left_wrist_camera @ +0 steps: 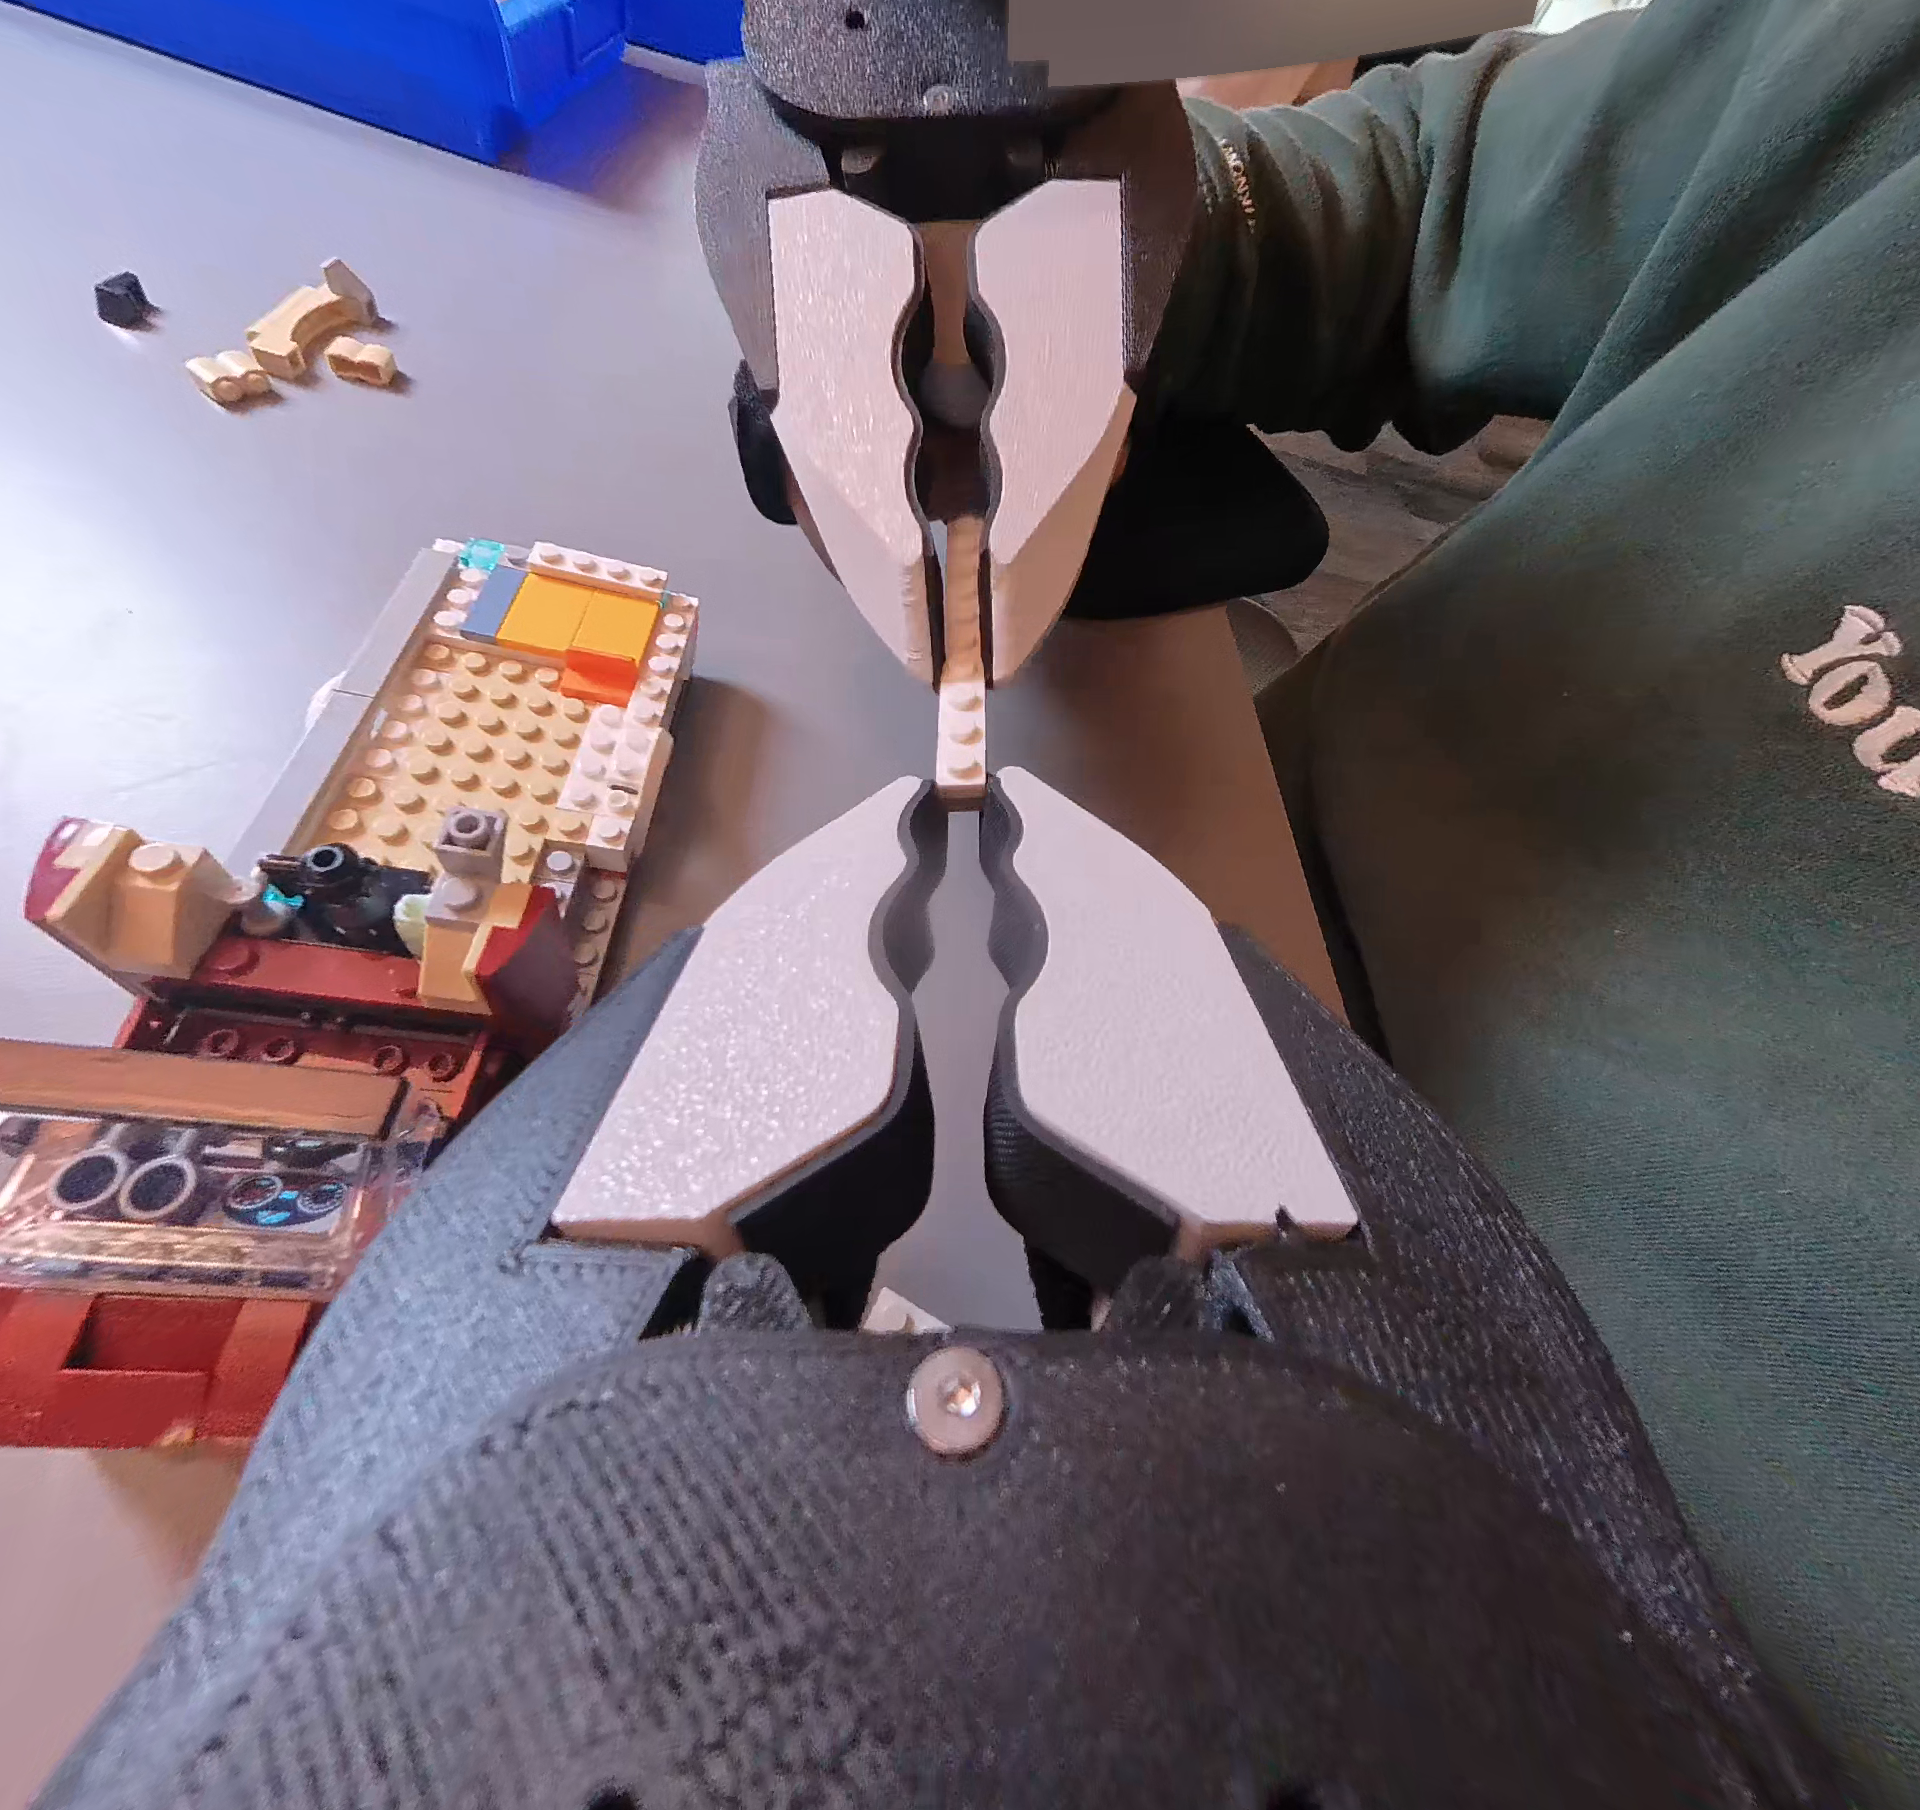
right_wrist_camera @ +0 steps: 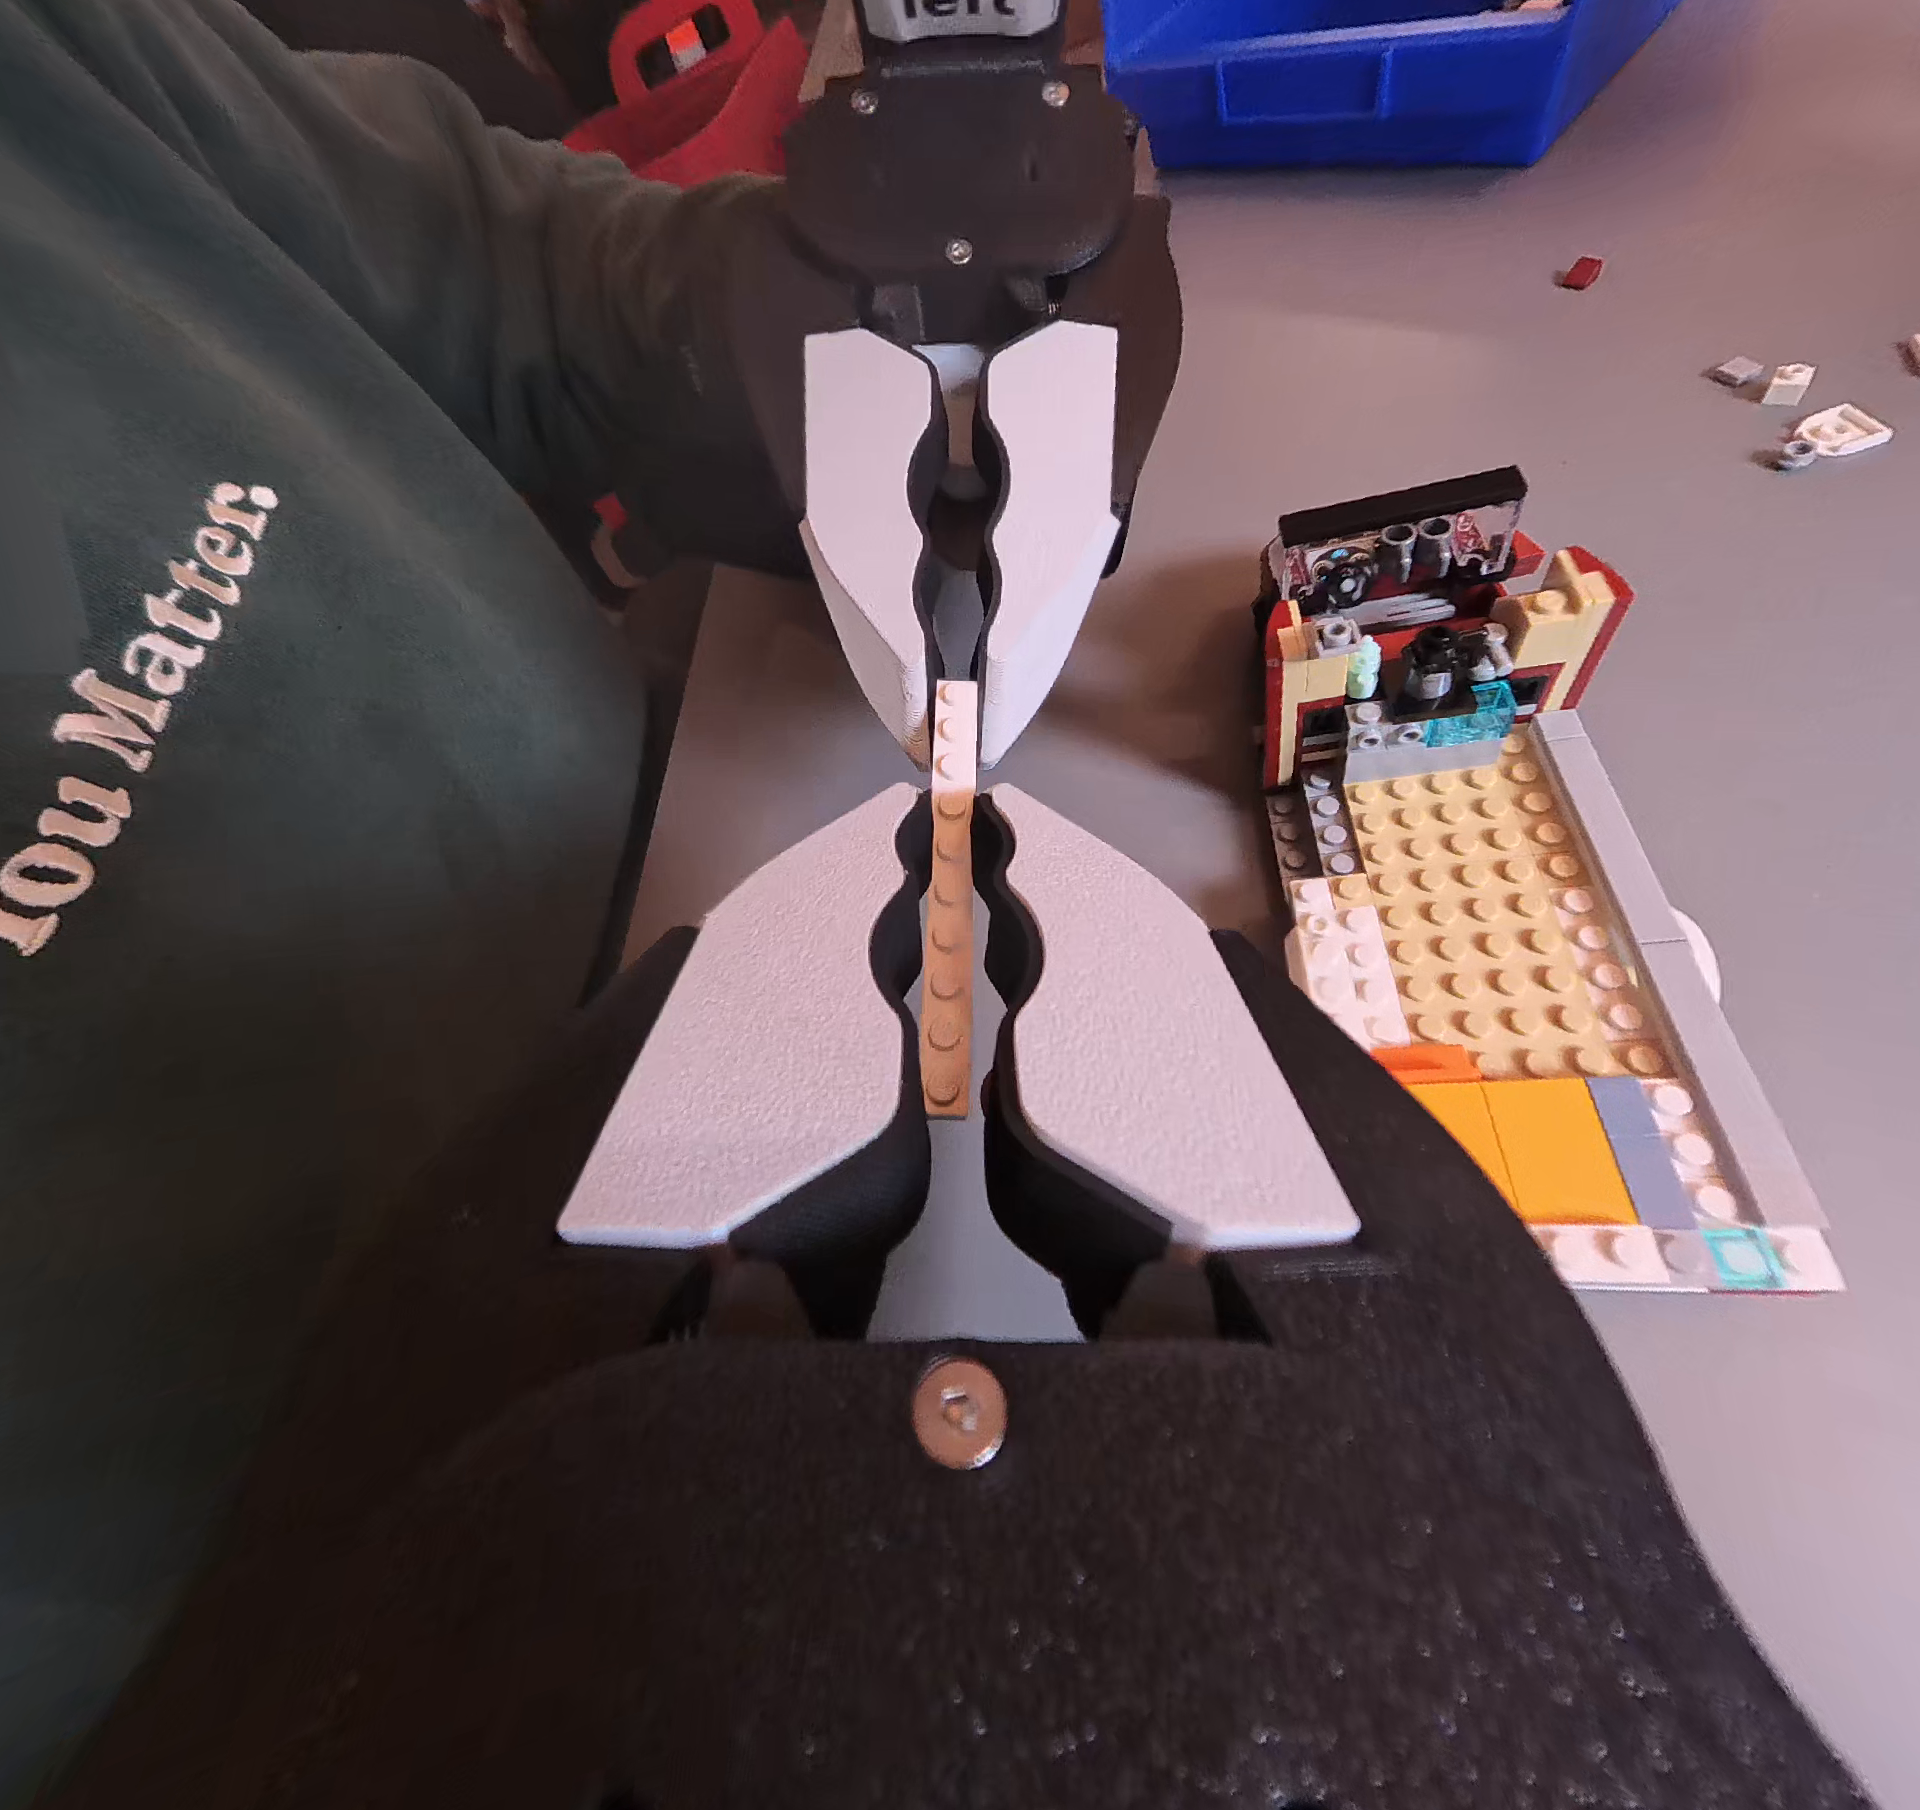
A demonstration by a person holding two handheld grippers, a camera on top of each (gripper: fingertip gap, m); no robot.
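At the centre of both views, two hand-held grippers meet tip to tip above a grey table [left_wrist_camera: 312,472], sharing one long, thin studded strip made of a white piece joined end to end with a tan piece. Seen from the left wrist view, the left gripper [left_wrist_camera: 961,804] fills the lower half of the frame, its grey fingers nearly closed and pinching the near end of the white piece [left_wrist_camera: 961,742]. Opposite it, the right gripper [left_wrist_camera: 961,680] comes down from the top centre and clamps the far end of the strip. Seen from the right wrist view, the right gripper [right_wrist_camera: 951,804] is nearly closed on the tan piece [right_wrist_camera: 948,960], which runs back between its fingers, while the white piece [right_wrist_camera: 954,737] reaches forward into the tips of the left gripper [right_wrist_camera: 951,752]. Both claws stand only a strip's width apart, pads pressing the strip's sides. A partly built brick model [left_wrist_camera: 499,742] with a tan studded floor, orange and yellow tiles and a dark red wall sits on the table at the left of the left wrist view, and at the right of the right wrist view. Loose tan pieces [left_wrist_camera: 296,342] and a small black piece [left_wrist_camera: 123,297] lie on the table at upper left. Blue bins [left_wrist_camera: 343,4] stand along the top left edge. A person's dark green sleeve [left_wrist_camera: 1558,306] fills the right side.
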